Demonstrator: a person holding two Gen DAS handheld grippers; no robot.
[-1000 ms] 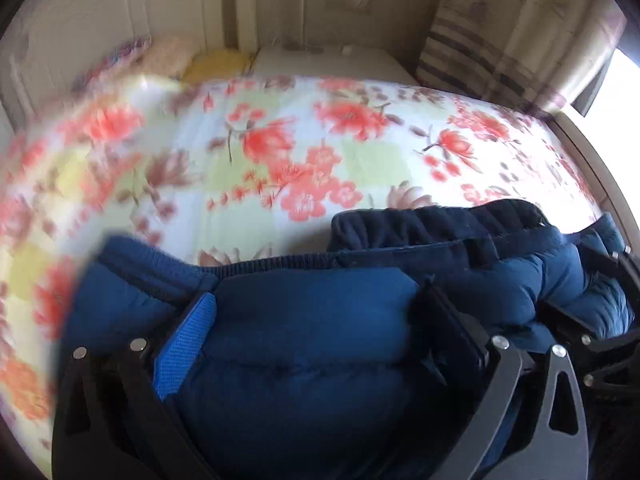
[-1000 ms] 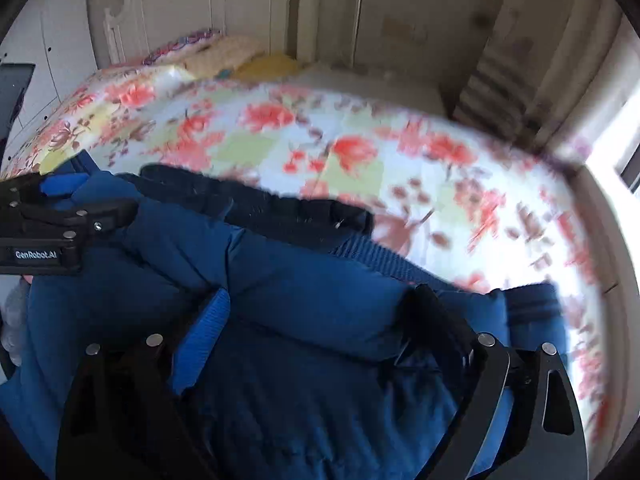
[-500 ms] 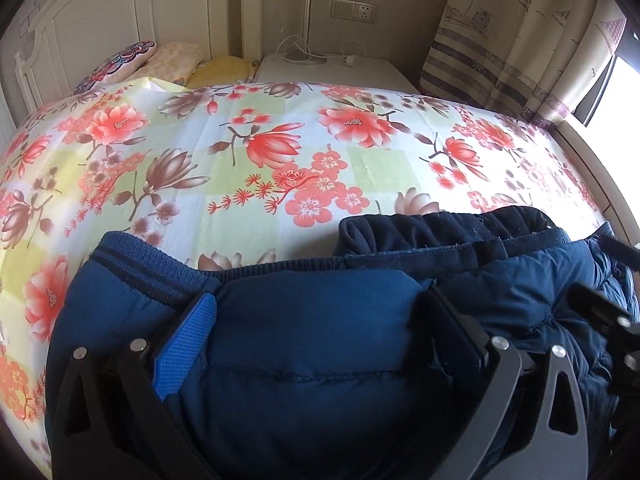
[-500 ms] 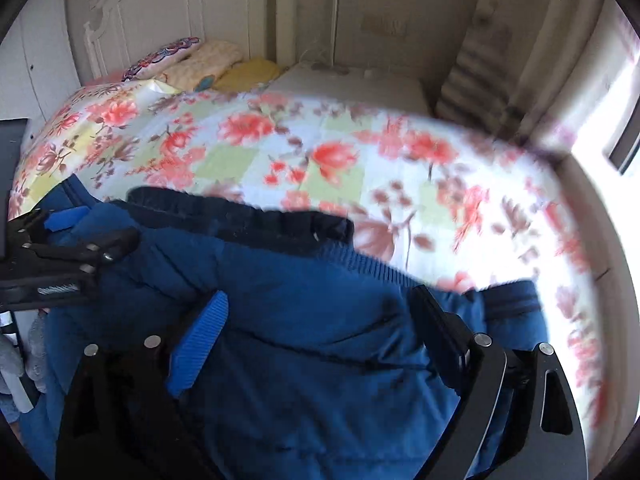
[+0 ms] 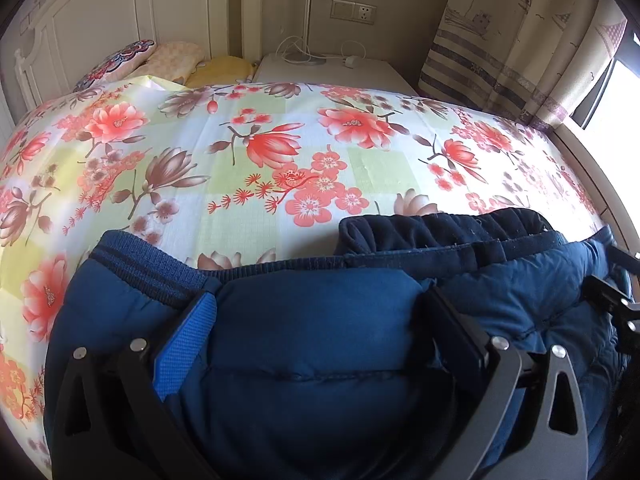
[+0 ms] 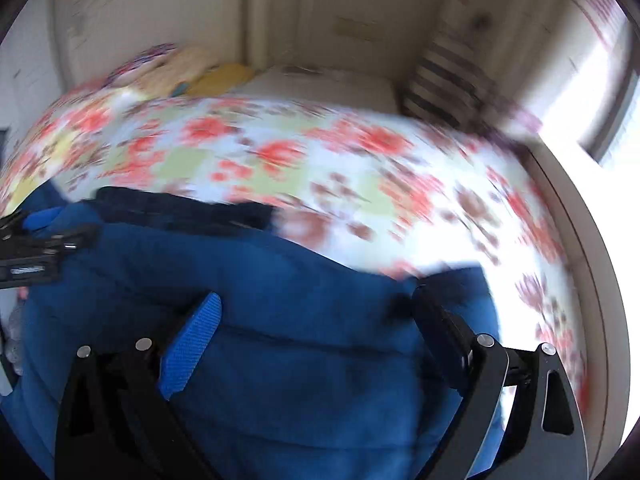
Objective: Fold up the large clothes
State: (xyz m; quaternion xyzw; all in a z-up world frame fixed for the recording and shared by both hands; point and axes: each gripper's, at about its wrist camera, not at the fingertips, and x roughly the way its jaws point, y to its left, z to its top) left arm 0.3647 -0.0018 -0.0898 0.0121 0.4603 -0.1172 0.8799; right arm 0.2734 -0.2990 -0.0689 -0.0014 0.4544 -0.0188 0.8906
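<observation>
Since the earlier frame the right hand-held gripper [image 6: 316, 312] has slid sideways, blurring its view; the left hand-held gripper [image 5: 320, 312] held position. Both point downward, jaws wide, clamping the blue padded jacket [image 5: 312, 340] on the floral bed [image 5: 240, 160]

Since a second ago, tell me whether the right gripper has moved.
Yes. In the right wrist view the right gripper swung leftward: the curtain and bed edge slid right, and the background is blurred.

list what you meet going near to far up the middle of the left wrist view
left gripper → blue padded jacket → ribbed hem → floral bedspread → white nightstand → wall socket
</observation>
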